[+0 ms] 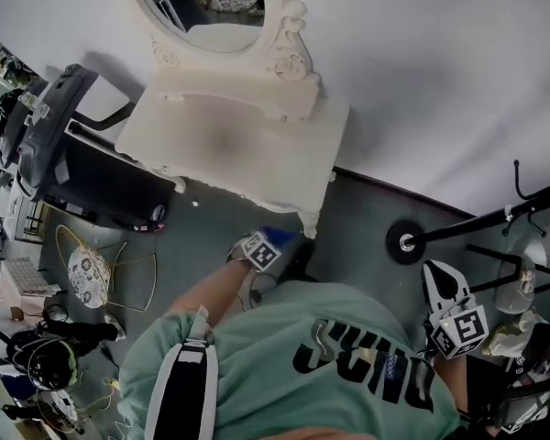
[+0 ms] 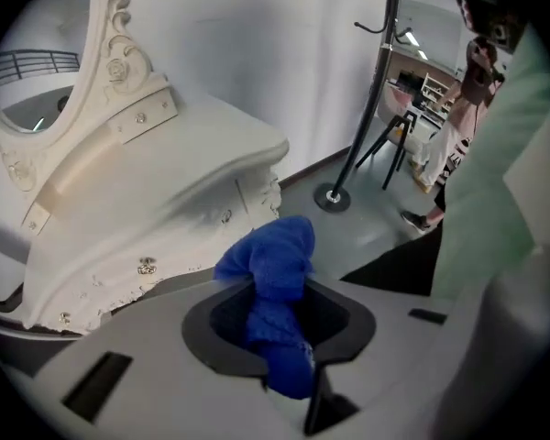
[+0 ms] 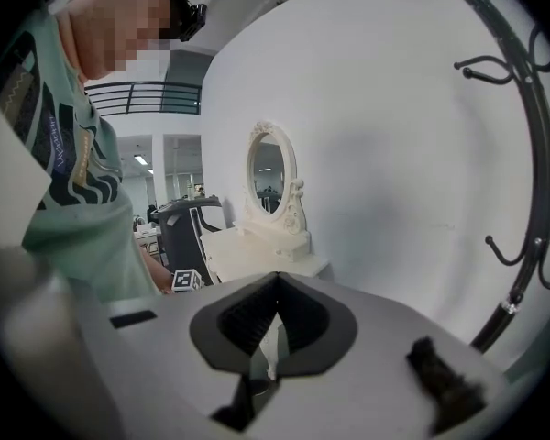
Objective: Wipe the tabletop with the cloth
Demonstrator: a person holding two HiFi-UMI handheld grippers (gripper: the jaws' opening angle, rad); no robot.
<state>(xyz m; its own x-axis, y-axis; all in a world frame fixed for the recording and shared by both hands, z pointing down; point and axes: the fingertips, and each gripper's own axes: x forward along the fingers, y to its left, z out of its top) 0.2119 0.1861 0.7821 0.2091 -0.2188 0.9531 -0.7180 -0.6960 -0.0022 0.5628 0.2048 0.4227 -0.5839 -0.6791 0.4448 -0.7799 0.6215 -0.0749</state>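
Clamping down on a crumpled bright-blue terry cloth [image 2: 275,255], the left gripper [image 2: 280,287] hangs off the front corner of the white ornate wooden dressing table [image 2: 156,186]. The cloth is bunched between the dark jaw pads, with one wad poking out past the tips and another lump below them. It is in the air over the grey floor [image 2: 367,227], near the table's edge, not touching the tabletop [image 1: 229,136]. In the head view the cloth shows as a blue scrap just beyond the left gripper, close to the table's near corner leg. The tabletop is pale cream with a faint darker smudge mid-surface. An oval carved-frame mirror [image 1: 211,7] stands at its back against the white wall [image 1: 440,81]. On the other side, the right gripper [image 3: 275,291] has its jaws pressed together with nothing between them. It is held low at the person's right side, well apart from the table. The person wears a mint-green T-shirt [image 1: 330,365]. A black metal coat stand [image 2: 378,81] rises right of the table — a black treadmill [image 1: 55,145] sits left of it in the head view.
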